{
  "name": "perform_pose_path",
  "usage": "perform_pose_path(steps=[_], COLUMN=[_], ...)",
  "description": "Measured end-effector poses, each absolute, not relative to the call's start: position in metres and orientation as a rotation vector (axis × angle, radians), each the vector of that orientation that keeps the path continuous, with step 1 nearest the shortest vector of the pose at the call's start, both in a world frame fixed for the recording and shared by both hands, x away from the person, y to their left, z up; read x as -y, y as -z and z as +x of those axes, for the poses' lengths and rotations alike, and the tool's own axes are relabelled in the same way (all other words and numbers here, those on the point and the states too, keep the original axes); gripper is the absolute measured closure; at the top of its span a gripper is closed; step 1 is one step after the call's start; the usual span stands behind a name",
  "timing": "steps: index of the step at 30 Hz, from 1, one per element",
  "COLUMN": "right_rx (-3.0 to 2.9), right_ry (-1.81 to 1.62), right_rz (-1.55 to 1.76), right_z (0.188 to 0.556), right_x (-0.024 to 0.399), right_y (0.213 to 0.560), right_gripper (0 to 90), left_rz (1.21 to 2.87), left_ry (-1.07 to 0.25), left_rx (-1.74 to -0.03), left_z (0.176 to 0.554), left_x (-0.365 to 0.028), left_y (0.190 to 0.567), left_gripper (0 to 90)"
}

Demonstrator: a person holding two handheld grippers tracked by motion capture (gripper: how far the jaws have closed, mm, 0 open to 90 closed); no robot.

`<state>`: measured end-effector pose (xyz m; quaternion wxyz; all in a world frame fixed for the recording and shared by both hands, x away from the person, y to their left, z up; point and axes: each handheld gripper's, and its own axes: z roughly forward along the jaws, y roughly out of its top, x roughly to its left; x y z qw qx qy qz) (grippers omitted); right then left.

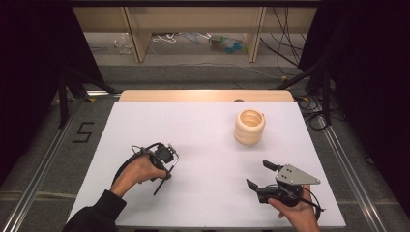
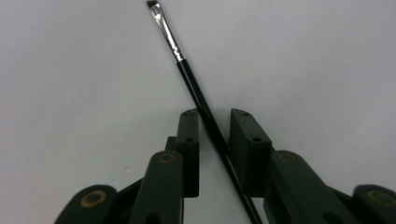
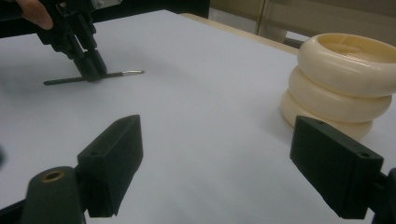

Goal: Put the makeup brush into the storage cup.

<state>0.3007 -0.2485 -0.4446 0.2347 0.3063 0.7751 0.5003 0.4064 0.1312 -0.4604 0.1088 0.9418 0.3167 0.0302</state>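
A thin black-handled brush (image 2: pixel 194 93) with a silver ferrule lies flat on the white table sheet (image 1: pixel 208 145). My left gripper (image 2: pixel 215 114) points down at it, jaws a narrow gap apart on either side of the handle, with space showing beside the handle. In the high view the left gripper (image 1: pixel 166 174) is left of centre, the brush (image 1: pixel 158 187) slanting under it. My right gripper (image 1: pixel 257 174) hovers open and empty near the front right. In the right gripper view, the left gripper (image 3: pixel 93 72) stands over the brush (image 3: pixel 126 73).
A cream ribbed cup (image 1: pixel 250 128) made of stacked rings stands upright at the back right of the sheet, seen close on the right in the right gripper view as the cup (image 3: pixel 345 88). Metal rails run along both sides of the table, and cables lie on the floor beyond.
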Motion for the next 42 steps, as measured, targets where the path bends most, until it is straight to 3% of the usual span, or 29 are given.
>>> perform_pose_path(steps=[25, 42], right_rx=[-2.127, -2.133], right_ry=[-1.373, -1.368], right_rz=[0.835, 0.835], right_z=[0.3012, 0.301], right_x=[0.2475, 0.2481], right_y=[0.4455, 0.4448], right_gripper=[18.3, 18.5], left_rz=[2.853, 2.814], left_ry=[-0.087, -0.077], left_rx=[-0.841, -0.775], left_z=[0.4094, 0.4098], left_x=[-0.1243, -0.1285], left_y=[0.4592, 0.4575], left_gripper=[85.2, 85.4])
